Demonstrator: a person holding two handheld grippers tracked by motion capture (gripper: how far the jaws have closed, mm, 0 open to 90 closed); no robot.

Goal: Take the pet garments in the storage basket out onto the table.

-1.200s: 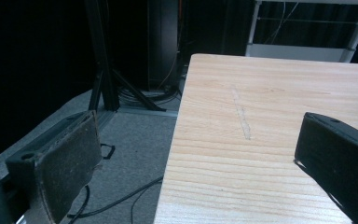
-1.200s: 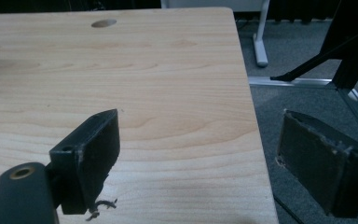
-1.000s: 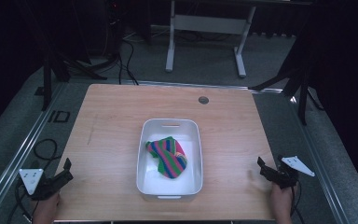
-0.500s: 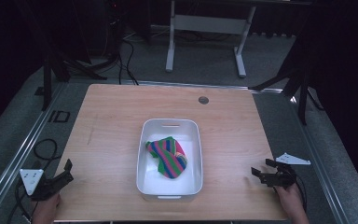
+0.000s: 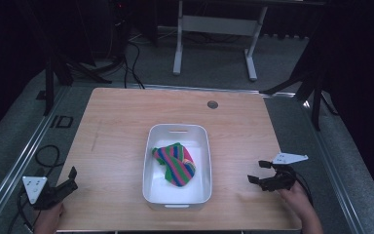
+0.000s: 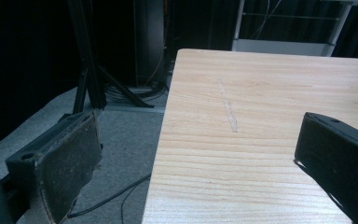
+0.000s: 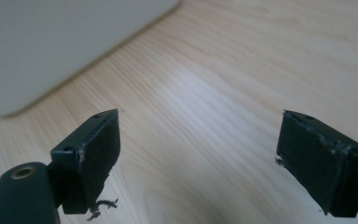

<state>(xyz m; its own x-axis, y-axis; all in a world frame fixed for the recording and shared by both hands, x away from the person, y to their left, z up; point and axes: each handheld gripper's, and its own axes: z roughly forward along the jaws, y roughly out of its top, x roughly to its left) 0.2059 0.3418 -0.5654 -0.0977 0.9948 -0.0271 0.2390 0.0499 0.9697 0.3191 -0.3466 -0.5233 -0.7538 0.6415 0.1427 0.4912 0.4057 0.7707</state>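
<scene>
Left tongs [image 5: 71, 177]: released, gripping nothing, at the pale wooden worktop's [image 5: 117, 126] near left edge.
Right tongs [image 5: 260, 172]: released, gripping nothing, low over worktop.
Striped multicoloured cloth [image 5: 174, 162]: inside white rectangular plastic tub [image 5: 177, 200], between both tongs.

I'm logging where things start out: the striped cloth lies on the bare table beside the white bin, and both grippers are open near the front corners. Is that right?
Not quite. The striped cloth lies inside the white bin, not beside it on the table; the high view shows this. The rest holds: the left gripper and right gripper are open near the front corners.
</scene>
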